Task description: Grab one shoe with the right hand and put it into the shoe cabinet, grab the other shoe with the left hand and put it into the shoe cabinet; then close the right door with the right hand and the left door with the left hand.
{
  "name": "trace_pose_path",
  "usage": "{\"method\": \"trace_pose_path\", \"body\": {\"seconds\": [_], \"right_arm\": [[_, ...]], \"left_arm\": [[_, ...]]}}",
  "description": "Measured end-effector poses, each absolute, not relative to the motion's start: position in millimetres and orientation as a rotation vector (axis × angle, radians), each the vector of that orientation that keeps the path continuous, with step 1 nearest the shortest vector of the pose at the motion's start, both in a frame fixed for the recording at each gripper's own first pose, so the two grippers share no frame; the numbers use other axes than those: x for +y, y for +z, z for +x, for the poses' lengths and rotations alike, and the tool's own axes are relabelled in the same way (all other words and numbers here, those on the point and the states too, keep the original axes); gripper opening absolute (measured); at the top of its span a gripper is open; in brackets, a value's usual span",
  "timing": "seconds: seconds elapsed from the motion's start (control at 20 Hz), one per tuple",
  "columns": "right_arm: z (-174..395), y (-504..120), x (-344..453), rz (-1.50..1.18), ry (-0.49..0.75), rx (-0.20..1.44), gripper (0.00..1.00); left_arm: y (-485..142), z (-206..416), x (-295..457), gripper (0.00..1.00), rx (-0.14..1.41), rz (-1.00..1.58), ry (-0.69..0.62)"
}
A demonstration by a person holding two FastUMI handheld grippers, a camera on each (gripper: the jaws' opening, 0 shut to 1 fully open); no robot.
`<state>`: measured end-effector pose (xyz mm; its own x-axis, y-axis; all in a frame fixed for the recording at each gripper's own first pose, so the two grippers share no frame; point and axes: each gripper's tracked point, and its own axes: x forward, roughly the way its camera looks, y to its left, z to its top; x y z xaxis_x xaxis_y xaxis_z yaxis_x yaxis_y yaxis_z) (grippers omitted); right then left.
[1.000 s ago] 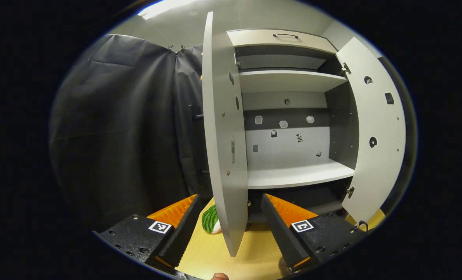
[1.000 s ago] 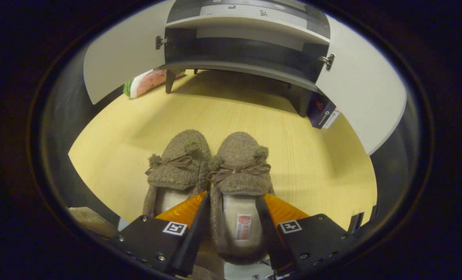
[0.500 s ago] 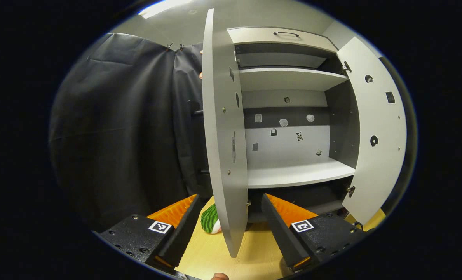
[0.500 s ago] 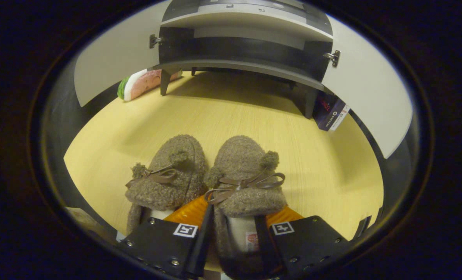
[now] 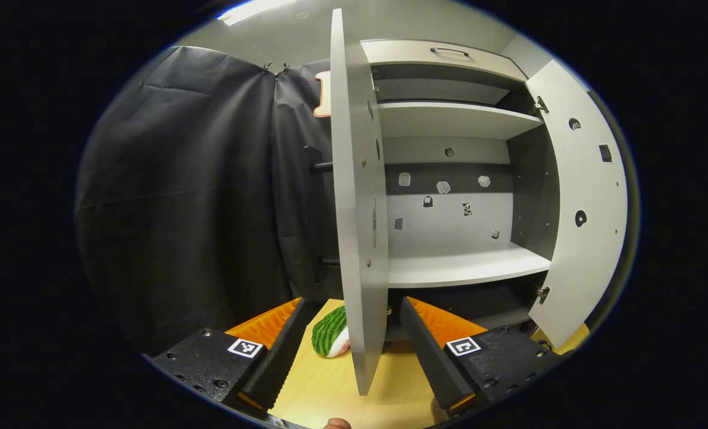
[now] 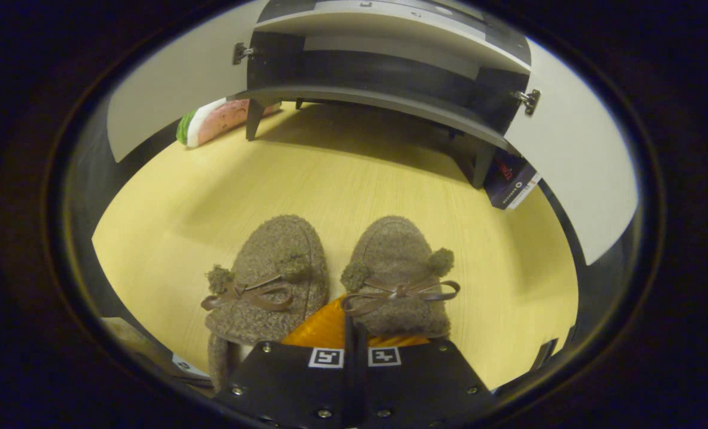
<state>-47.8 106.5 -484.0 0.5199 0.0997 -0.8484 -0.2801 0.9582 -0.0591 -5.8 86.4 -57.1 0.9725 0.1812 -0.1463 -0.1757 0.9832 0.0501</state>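
The right-hand shoe (image 6: 398, 277), a brown fleecy slipper with a bow and two small pompoms, sat near the front edge of the yellow wooden floor (image 6: 354, 179), toe pointing toward the cabinet. The right gripper (image 6: 354, 333) was at its heel end with its fingers drawn nearly together; they seemed to pinch part of the shoe's back, though the shoe's upper hid the contact, so a grip on both sides could not be confirmed. The other shoe (image 6: 267, 280), its match, lay just beside the first on its left, and the two sat parallel. Beyond them, toward the back edge of the floor, stood the shoe cabinet (image 6: 383, 71) on short dark legs, with both doors swung open. A watermelon-slice toy (image 6: 211, 122) lay on the floor by the cabinet's left leg, under the left door (image 6: 169, 95), and a dark box (image 6: 511, 182) leaned by the right leg, below the right door (image 6: 574, 155). In the left gripper view, the left gripper (image 5: 351, 333) was held up before the cabinet (image 5: 455, 173) with its fingers spread wide and nothing between them. The left door (image 5: 356, 196) stood edge-on straight ahead, and the right door (image 5: 589, 202) was open at the far side. The middle shelf (image 5: 467, 268) held nothing, and the toy (image 5: 330, 330) showed beside the door's bottom corner.
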Motion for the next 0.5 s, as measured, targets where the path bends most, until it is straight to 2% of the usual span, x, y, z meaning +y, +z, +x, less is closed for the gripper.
{"method": "trace_pose_path", "body": {"seconds": [0.25,0.5], "right_arm": [[-23.6,-456.3,104.3,-0.133,0.202,0.962,0.01],[41.9,-380.4,105.5,-0.091,0.187,0.809,0.01]], "left_arm": [[-56.9,-6.9,98.0,0.96,0.155,0.049,0.195],[-56.7,-5.0,102.6,0.96,0.157,0.053,0.196]]}}
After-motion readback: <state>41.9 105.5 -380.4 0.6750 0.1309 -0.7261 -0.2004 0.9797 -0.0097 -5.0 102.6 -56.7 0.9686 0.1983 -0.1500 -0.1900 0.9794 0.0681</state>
